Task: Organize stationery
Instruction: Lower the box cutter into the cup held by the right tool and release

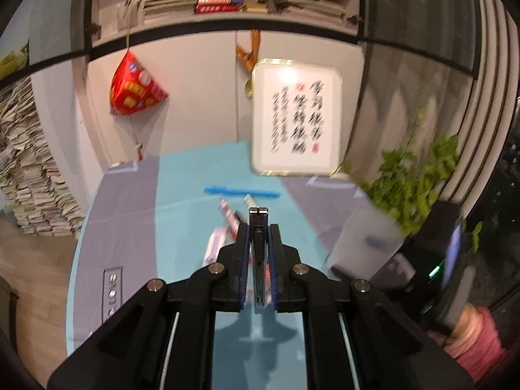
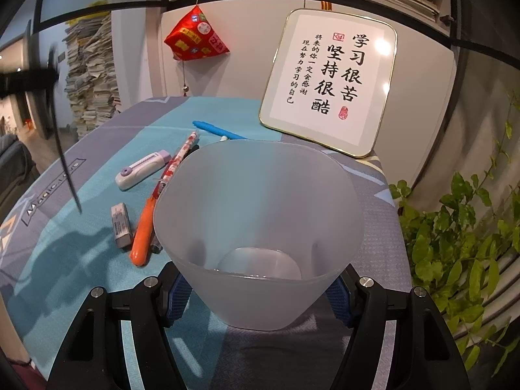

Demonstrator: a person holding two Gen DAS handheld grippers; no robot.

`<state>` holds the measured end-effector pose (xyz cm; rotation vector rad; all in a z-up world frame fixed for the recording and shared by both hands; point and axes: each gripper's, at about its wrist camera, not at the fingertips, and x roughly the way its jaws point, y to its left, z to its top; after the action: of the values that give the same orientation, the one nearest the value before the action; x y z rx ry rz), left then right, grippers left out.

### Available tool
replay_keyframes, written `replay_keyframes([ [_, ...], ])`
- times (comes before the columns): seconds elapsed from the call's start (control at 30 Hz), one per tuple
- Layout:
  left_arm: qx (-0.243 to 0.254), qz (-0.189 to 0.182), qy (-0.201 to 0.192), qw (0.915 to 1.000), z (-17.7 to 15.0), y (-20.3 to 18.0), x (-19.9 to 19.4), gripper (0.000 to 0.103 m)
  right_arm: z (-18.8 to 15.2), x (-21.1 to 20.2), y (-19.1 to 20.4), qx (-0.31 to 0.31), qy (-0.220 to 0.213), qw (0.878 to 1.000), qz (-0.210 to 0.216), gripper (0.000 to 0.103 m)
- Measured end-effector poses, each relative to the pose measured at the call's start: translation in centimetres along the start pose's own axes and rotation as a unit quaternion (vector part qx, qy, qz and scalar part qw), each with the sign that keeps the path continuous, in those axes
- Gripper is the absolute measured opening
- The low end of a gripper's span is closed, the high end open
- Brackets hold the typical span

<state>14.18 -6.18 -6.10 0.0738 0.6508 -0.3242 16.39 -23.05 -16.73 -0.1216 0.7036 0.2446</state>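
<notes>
Black jaws of the left gripper are pressed together on a thin dark pen, which is held lengthwise between the blue pads with its tip sticking out past them, above the table. Below it, a red patterned pen and a pale correction-tape dispenser are seen blurred on the teal mat, and a blue pen lies crosswise further back.

The right gripper is clamped around a frosted plastic cup, its blue pads pressed against the cup's lower sides. The cup is tilted with its mouth toward the camera, and nothing is seen inside it. Just to its left on the mat, an orange pen, an eraser, the red patterned pen and the correction-tape dispenser are laid close together. A framed calligraphy sign is propped against the wall behind, a red hanging ornament is seen to its left, and a leafy plant stands at the right.
</notes>
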Motion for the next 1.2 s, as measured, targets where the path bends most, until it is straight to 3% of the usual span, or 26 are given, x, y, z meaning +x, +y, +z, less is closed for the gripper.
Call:
replay_keyframes([
  [0.23, 0.009, -0.069, -0.053, 0.9962, 3.4, -3.5, -1.5, 0.009, -0.1, 0.0, 0.0, 0.0, 0.0, 1.0, 0.0, 0.071],
  [0.37, 0.004, -0.101, -0.057, 0.9932, 4.3, -4.9, -0.7, 0.009, -0.1, 0.0, 0.0, 0.001, 0.0, 1.0, -0.001, 0.071],
  [0.53, 0.007, -0.132, -0.032, 0.9907, 5.0, -6.2, 1.3, 0.009, -0.2, 0.0, 0.2, -0.003, 0.0, 1.0, -0.005, 0.071],
  [0.93, -0.007, -0.143, 0.061, 0.9877, 2.6, -6.6, 6.6, 0.009, -0.2, -0.1, 0.3, -0.004, 0.002, 1.0, -0.006, 0.071],
  [1.2, -0.01, -0.139, 0.075, 0.9874, 2.1, -6.5, 7.1, 0.009, -0.2, 0.0, 0.4, -0.004, 0.003, 1.0, -0.006, 0.071],
])
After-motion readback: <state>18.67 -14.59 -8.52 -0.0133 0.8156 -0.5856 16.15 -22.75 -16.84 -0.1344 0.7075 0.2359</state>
